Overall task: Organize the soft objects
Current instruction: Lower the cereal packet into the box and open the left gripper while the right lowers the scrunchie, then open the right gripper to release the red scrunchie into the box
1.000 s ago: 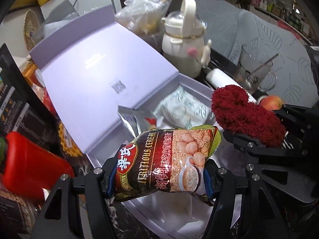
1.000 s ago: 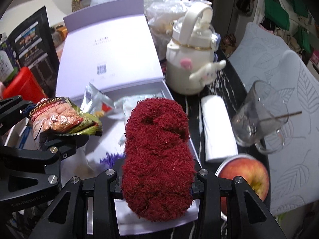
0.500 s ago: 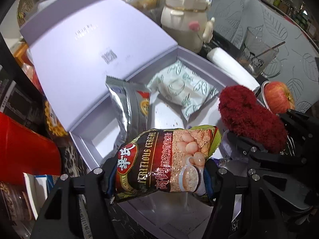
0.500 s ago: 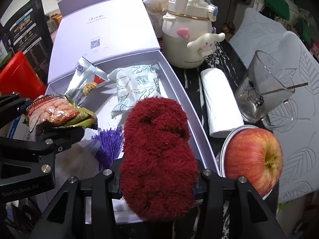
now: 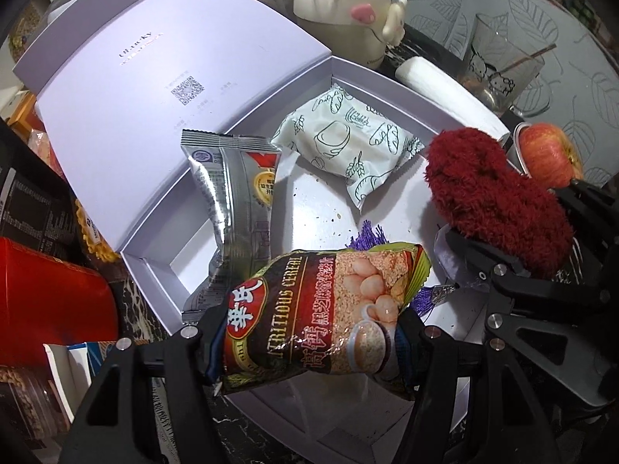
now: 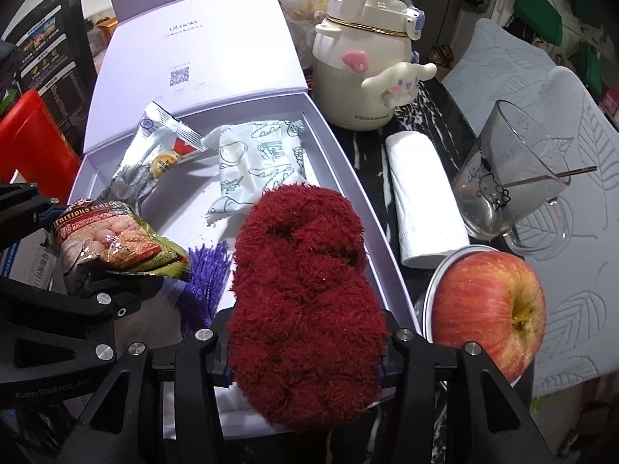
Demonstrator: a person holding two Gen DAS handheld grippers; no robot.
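Left wrist view: our left gripper clamps the cereal bag over the open box, near a silver packet and a white packet. Right of it, our right gripper is opening its jaws, the red sock between them, above the box's right edge.

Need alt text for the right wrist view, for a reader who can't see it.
The right gripper, jaws opening, has a fuzzy dark red bundle between its fingers over an open lilac box that holds a silver packet and a white printed packet. At left, the left gripper holds a cereal packet; an apple sits at right.
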